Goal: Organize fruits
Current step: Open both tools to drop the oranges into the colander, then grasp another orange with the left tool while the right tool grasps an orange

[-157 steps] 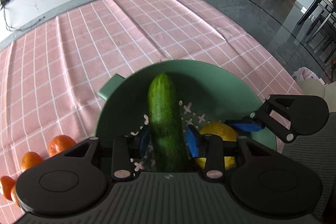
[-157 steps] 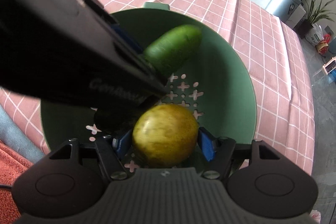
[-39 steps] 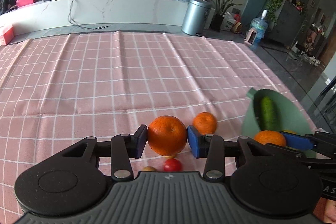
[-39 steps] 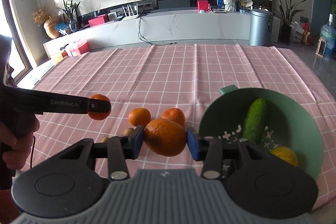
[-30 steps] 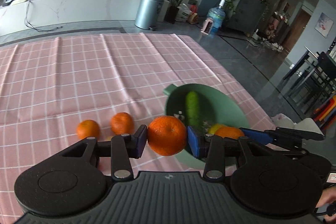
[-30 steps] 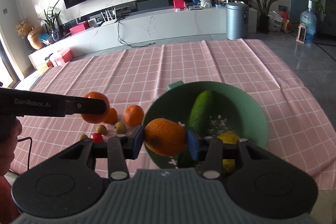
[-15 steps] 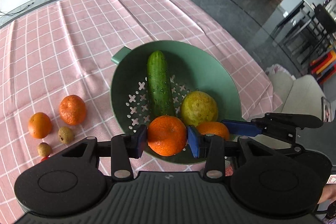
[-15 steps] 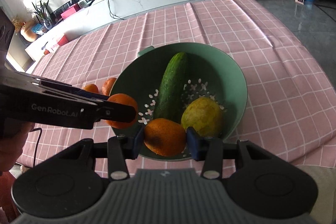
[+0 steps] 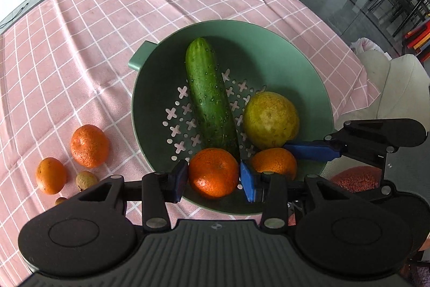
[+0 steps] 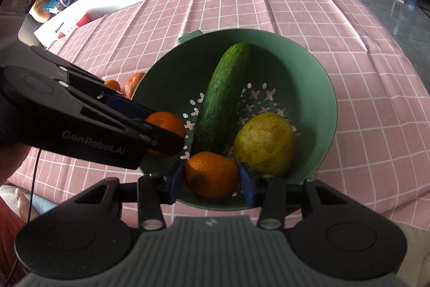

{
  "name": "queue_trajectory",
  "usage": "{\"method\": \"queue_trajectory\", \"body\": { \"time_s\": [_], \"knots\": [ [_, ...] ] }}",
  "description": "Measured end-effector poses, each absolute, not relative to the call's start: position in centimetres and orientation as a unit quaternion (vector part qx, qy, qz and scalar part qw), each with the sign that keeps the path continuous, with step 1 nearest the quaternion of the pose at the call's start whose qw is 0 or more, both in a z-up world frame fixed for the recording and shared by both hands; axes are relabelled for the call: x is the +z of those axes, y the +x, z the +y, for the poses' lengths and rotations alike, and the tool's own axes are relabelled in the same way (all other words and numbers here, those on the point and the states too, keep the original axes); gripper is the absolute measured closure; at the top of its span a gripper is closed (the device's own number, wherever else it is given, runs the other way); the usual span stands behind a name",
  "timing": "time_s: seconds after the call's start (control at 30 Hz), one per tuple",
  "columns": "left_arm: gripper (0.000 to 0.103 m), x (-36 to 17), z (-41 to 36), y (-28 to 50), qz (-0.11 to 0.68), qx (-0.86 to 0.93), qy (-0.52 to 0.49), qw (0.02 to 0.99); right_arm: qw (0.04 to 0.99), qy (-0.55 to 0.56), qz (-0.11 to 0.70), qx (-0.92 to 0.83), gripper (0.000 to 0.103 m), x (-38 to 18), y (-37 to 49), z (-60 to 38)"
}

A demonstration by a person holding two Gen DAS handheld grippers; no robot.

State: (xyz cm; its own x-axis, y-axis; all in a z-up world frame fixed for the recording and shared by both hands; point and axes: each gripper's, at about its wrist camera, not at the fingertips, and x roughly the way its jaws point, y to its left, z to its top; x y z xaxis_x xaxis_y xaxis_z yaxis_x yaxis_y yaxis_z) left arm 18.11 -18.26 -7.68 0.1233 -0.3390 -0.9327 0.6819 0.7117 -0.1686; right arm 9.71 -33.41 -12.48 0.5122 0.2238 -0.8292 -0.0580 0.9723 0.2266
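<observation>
Over the near rim of the green colander [image 9: 301, 66], two mandarins hang side by side, one in each gripper. Closing from either side, the left gripper [image 9: 213, 178] has its blue pads pressed against the first mandarin [image 9: 213, 172], jaws parted only as wide as the fruit. From the right wrist view, the right gripper [image 10: 212, 178] holds the second mandarin [image 10: 211, 174] the same way, pads touching both flanks of it. Seen from the left wrist, that second mandarin [image 9: 274, 162] sits just to the right of the first, with a blue finger of the right gripper [image 9: 309, 149] lying across its top.

Inside the colander, a cucumber [image 9: 211, 96] lies lengthwise across the perforated bottom, its near end just beyond the first mandarin. A yellow-green round fruit [image 9: 270, 120], perhaps a pear or guava, rests beside the cucumber on its right and close to the second mandarin.

Left of the colander, on the pink checked tablecloth [image 9: 80, 31], lie two loose mandarins, a larger one [image 9: 90, 145] and a smaller one [image 9: 51, 175], near each other. Beside them sit a small brownish round fruit [image 9: 86, 179] and a still smaller one [image 9: 60, 200] partly hidden by the gripper body.
</observation>
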Motion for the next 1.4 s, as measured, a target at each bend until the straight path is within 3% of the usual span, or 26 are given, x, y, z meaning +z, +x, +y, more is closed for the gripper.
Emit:
{"method": "queue_trajectory", "body": {
  "time_s": [0.3,0.47,0.8,1.1,1.4],
  "knots": [
    [0.055,-8.0,-18.6,18.0,0.564,-0.354,0.155,0.730,0.863,0.078,0.493,0.083,0.060,-12.5,10.0,-33.3],
    [0.049,-7.9,-18.4,17.7,0.559,-0.358,0.147,0.734,0.868,0.075,0.485,0.073,0.058,-12.0,9.5,-33.3],
    [0.045,-2.4,-15.4,15.5,0.476,-0.359,0.118,0.794,0.901,0.078,0.425,0.039,0.046,-9.0,7.2,-32.5],
    [0.044,1.6,-10.4,13.0,0.396,-0.313,0.115,0.856,0.934,0.100,0.342,0.023,0.046,-7.3,5.0,-29.7],
    [0.044,0.8,-5.3,12.5,0.362,-0.259,0.109,0.889,0.947,0.077,0.306,0.055,0.046,-7.3,4.5,-25.0]
  ]
}}
